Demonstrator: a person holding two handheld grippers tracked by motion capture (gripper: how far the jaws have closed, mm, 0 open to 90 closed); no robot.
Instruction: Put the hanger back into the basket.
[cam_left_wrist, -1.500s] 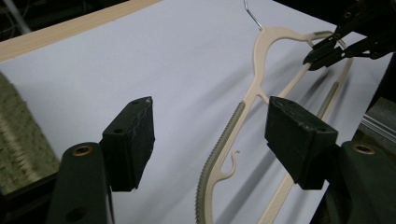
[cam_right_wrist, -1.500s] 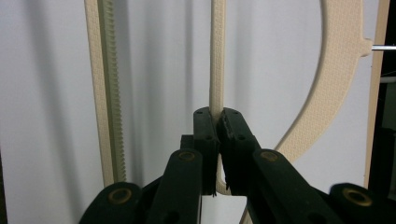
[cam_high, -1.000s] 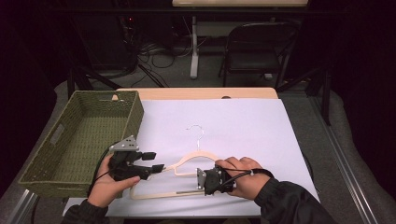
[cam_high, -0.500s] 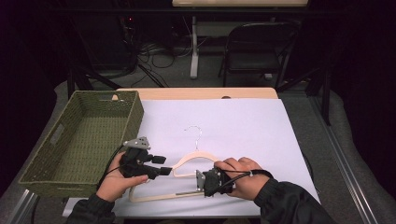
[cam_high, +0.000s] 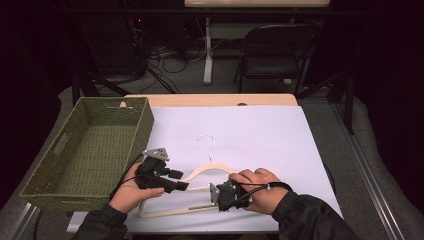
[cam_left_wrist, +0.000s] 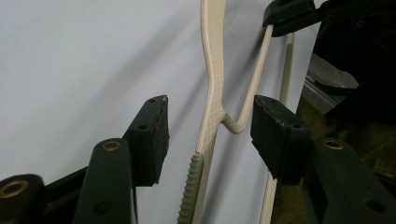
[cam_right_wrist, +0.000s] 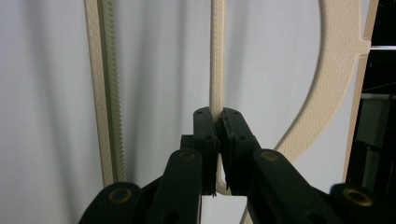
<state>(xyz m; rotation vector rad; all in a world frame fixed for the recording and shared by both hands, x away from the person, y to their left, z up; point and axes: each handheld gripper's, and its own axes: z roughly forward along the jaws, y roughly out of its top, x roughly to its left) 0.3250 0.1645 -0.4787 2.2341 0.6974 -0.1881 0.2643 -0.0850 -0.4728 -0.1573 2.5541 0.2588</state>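
Observation:
A cream plastic hanger (cam_high: 202, 171) with a metal hook (cam_high: 207, 142) lies flat on the white sheet near the table's front. My left gripper (cam_high: 180, 181) is at its left shoulder. In the left gripper view that gripper (cam_left_wrist: 208, 128) is open, its jaws on either side of the hanger's arm (cam_left_wrist: 212, 93) and not touching it. My right gripper (cam_high: 216, 196) sits at the hanger's middle. In the right gripper view it (cam_right_wrist: 216, 116) is shut on the hanger's thin inner bar (cam_right_wrist: 216, 56), with the ribbed lower bar (cam_right_wrist: 105, 93) off to the left.
A green woven basket (cam_high: 142, 130) stands at the table's left, close to my left hand. The white sheet (cam_high: 250, 135) covers most of the tabletop. A black chair (cam_high: 280, 50) and cables sit on the floor beyond the far edge.
My left gripper has moved right, away from the basket, and its open jaws now straddle the hanger's shoulder. The right gripper has kept its hold in place.

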